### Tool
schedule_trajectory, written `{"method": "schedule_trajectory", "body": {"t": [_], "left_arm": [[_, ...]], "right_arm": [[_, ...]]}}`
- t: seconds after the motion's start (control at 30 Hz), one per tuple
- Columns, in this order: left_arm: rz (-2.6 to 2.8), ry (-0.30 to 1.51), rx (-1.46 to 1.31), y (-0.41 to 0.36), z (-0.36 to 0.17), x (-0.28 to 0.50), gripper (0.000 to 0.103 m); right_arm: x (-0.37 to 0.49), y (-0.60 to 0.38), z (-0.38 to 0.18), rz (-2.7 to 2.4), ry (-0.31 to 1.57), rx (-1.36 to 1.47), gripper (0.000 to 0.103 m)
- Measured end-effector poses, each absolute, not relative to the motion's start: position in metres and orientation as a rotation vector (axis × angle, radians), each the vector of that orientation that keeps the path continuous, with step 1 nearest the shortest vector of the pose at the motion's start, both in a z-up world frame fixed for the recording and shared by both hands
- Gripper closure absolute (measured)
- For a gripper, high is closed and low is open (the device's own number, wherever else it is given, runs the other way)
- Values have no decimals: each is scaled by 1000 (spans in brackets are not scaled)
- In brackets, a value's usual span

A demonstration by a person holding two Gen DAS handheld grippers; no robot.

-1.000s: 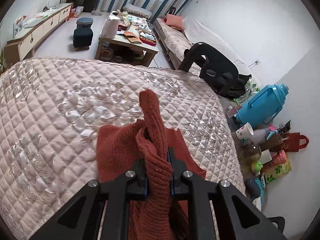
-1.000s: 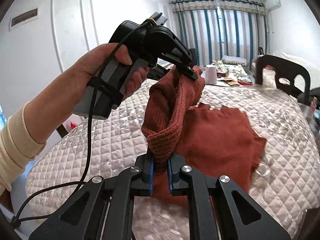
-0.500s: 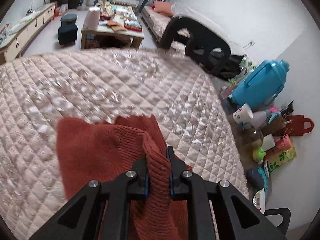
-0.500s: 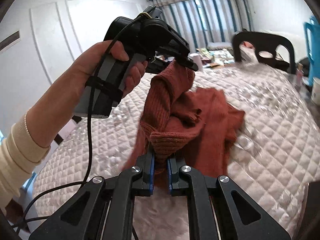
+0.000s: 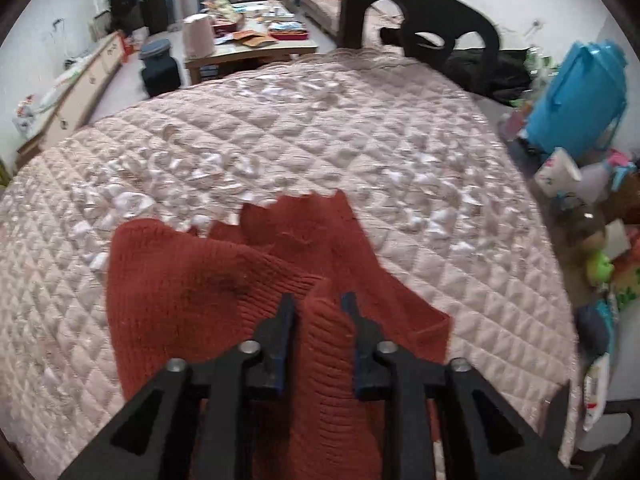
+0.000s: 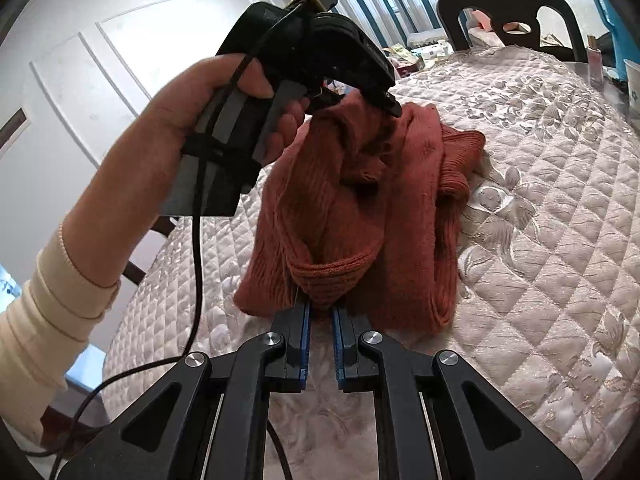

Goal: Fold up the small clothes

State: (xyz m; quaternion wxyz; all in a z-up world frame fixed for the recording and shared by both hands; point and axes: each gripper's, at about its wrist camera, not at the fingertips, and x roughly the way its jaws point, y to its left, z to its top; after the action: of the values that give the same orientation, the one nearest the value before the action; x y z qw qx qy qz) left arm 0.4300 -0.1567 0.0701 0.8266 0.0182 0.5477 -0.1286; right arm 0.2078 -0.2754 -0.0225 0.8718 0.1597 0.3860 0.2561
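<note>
While you carry the rust-red knit sweater (image 5: pixel 188 280) across the quilted bedspread (image 5: pixel 320 140), both claws work as a pair so that one edge rides up and over the rest, which reads as a fold in the making and not yet laid flat. Your left gripper (image 5: pixel 318 304) has its jaws parted to a moderate gap, with a thick ribbed roll of the knit running straight between them; whether the pads truly squeeze that roll or it merely lies in the gap is hard to say from the left wrist view, though from the right wrist view the same gripper (image 6: pixel 384 100) appears to hang the fabric from its tip. Ahead of and below this claw the body of the sweater spreads over the bedspread, its ragged far edge pointing away from you. Your right gripper (image 6: pixel 320 312) has its jaws drawn close, only a narrow slot between the blue pads (image 6: pixel 306 340), pinching the bottom of a ribbed hem just beyond its tips. Above and ahead of it the sweater (image 6: pixel 360 208) rises in a bunched column to the left claw, held in your left hand (image 6: pixel 208 108), while a cuff lies off to the right on the cover.
</note>
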Motion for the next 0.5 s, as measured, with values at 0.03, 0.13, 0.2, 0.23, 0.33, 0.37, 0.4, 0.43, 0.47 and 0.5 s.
{"method": "schedule_trajectory", "body": {"t": [0.03,0.13,0.2,0.23,0.33,0.37,0.4,0.43,0.47,0.5], "left_arm": [[-271,1163,43,-156,70,431,73],[-274,1167,16,-150,71,431,67],[-269,1159,10,-147,72,432,64],[-273,1163,4,-146,71,433,63],[-271,1174,-14,-141,71,434,60],[-272,1176,-2,-141,71,434,59],[-265,1179,6,-141,70,434,59],[-261,1184,7,-140,70,433,59],[-262,1184,2,-139,70,433,59],[-263,1185,-3,-138,70,433,59]], "right_arm": [[208,-277,-22,550,809,344,92],[209,-282,-16,563,803,369,78],[211,-287,-11,561,784,374,66],[213,-291,-8,553,769,382,64],[229,-303,-5,550,758,447,60],[234,-304,-4,543,763,459,59],[242,-304,-4,542,767,469,59],[251,-303,-3,537,775,465,59],[258,-301,-4,531,776,455,59],[268,-297,-4,516,784,427,59]]}}
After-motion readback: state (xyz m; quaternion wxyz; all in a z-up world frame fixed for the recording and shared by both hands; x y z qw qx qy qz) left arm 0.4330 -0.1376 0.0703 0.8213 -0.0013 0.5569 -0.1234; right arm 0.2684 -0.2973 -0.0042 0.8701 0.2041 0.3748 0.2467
